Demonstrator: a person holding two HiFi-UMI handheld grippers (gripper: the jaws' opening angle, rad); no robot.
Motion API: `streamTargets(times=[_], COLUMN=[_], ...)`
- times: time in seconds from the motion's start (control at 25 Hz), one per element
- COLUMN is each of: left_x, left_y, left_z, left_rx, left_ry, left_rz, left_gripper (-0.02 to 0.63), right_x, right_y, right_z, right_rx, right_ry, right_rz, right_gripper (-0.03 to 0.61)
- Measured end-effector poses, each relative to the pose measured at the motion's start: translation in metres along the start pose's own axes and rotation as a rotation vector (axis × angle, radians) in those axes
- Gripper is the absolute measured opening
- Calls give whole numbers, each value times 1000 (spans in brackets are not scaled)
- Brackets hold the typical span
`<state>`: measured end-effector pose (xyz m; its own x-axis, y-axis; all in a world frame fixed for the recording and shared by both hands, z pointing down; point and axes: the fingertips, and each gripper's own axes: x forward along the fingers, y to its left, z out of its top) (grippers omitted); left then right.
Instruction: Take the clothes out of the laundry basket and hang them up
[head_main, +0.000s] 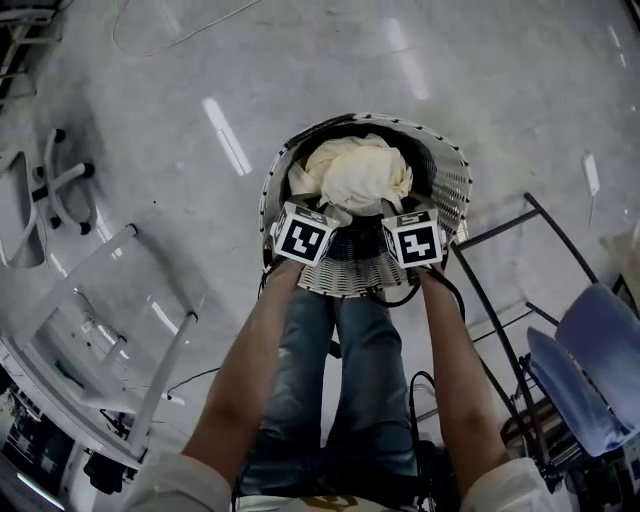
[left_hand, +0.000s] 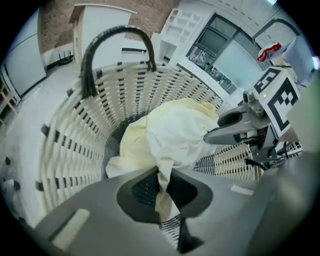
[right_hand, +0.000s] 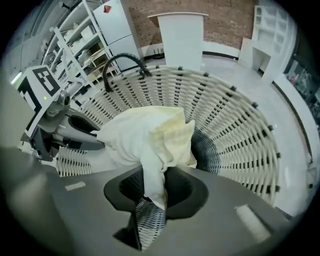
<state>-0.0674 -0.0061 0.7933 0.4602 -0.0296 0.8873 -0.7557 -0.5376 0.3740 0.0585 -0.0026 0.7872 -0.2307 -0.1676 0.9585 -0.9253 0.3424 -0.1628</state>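
- The garment (head_main: 360, 170) lies in the laundry basket (head_main: 455, 185), ahead of the person's legs (head_main: 335, 380).
- The left gripper (left_hand: 162, 180) and right gripper (right_hand: 152, 187) sit side by side at its near rim, with garment between their jaws.
- A chair (head_main: 590, 360) stands to the right.
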Motion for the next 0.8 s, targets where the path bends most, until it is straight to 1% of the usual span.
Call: streamTargets(times=[0.12,0.4,0.52,0.72,0.8], left_x=[-23,-57,-74,-104,-119], left_y=[0,-3,-9,-23,-29], left_z=[10,27,33,52,58], left_rx=[-20,11,7,-7,-12], left_ry=[-15,-48,-60,-114,-131], left_rz=[-9,-33,-41,-64,-72], left_gripper=[34,34,34,34,34], right_x=[-20,-53,-71,-107,-123], right_y=[7,19,22,21,23], right_z=[10,21,25,34,40], right_rx=[48,115,140,178,176], right_ry=[-29,-65,-79,-113,-130], right_rz=[13,16,20,15,12], right_gripper=[115,115,115,115,115])
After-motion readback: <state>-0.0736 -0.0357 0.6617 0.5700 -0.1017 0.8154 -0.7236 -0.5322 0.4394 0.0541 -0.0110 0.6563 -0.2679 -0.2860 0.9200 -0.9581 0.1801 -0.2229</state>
